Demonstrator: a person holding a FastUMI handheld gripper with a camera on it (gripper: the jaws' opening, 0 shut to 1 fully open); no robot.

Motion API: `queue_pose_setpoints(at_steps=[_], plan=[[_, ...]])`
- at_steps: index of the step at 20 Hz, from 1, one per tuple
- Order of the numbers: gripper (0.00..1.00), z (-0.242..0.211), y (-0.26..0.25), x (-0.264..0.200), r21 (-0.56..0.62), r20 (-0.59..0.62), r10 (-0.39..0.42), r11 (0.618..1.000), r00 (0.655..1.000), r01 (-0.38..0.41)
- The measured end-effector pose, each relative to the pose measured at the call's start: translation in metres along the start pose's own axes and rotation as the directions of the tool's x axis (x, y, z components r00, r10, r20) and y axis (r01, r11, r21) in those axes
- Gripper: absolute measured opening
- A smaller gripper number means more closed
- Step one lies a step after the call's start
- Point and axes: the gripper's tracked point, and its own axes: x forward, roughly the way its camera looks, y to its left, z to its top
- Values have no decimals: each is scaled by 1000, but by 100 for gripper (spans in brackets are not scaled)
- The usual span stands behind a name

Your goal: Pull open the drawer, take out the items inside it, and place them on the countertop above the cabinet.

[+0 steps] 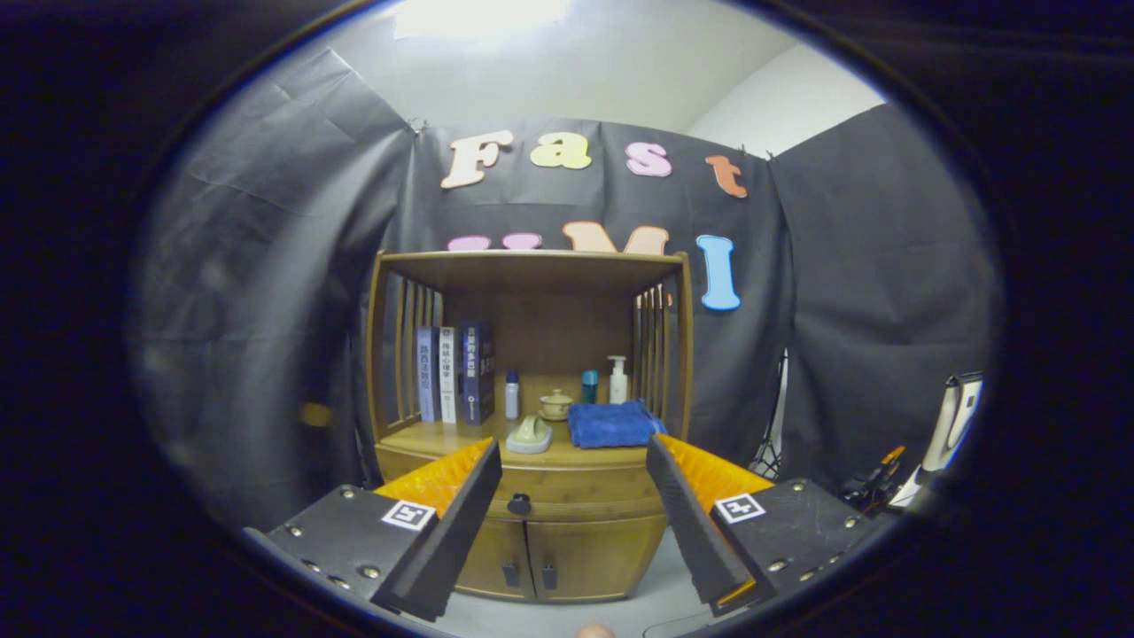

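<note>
A wooden cabinet (532,354) stands ahead against the booth's wall. Its drawer (567,496) is closed under the countertop (425,439), with a dark round knob (519,504) at its front. My gripper (574,461) is open, some way back from the cabinet, its fingers spread either side of the drawer front with nothing between them. The knob lies beyond the fingers, nearer the left one. What is inside the drawer is hidden.
On the countertop stand three books (454,374), a small white bottle (511,395), a lidded cup (556,405), a green dish (531,434), a folded blue towel (613,424), a teal cup (589,386) and a pump bottle (617,381). Two lower doors (540,554) sit below the drawer. Gear (939,434) lies right.
</note>
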Motion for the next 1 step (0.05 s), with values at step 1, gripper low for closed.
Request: queue_pose_setpoints(at_steps=[1], plan=[[99,1,-1,-4,13,-24,1,1000,1000,0]])
